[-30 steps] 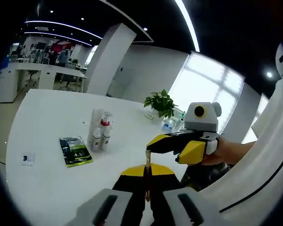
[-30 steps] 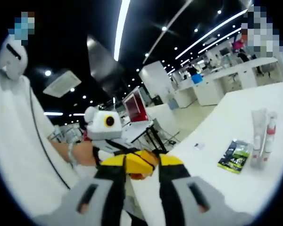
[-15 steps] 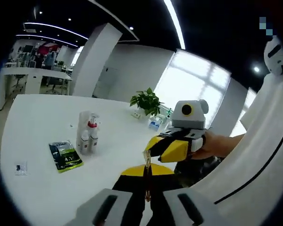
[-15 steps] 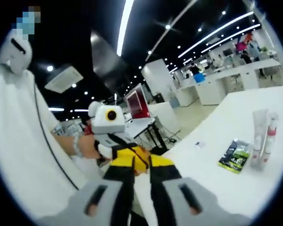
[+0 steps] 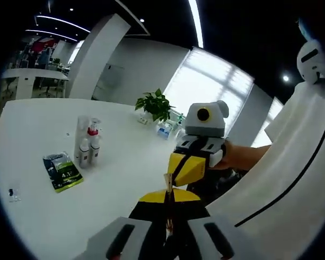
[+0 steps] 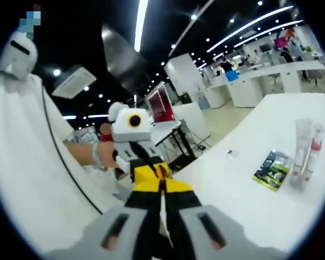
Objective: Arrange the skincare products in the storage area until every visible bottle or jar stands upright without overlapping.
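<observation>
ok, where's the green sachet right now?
In the left gripper view the green sachet lies flat on the white table, just left of the standing bottles; the right gripper view shows it far right.

Upright bottles [image 5: 86, 146] clustered on the surface [image 5: 119, 162], flat packet [image 5: 60, 171] just beside them on the near side, potted plant [image 5: 154, 105] well apart at the far edge.

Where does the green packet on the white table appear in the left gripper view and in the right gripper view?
Left gripper view: the green packet lies flat at the left of the picture, just below and left of the standing bottles.
Right gripper view: the green packet lies at the right, just left of the bottles.
Shared landmark: the cluster of upright bottles beside the packet.
</observation>
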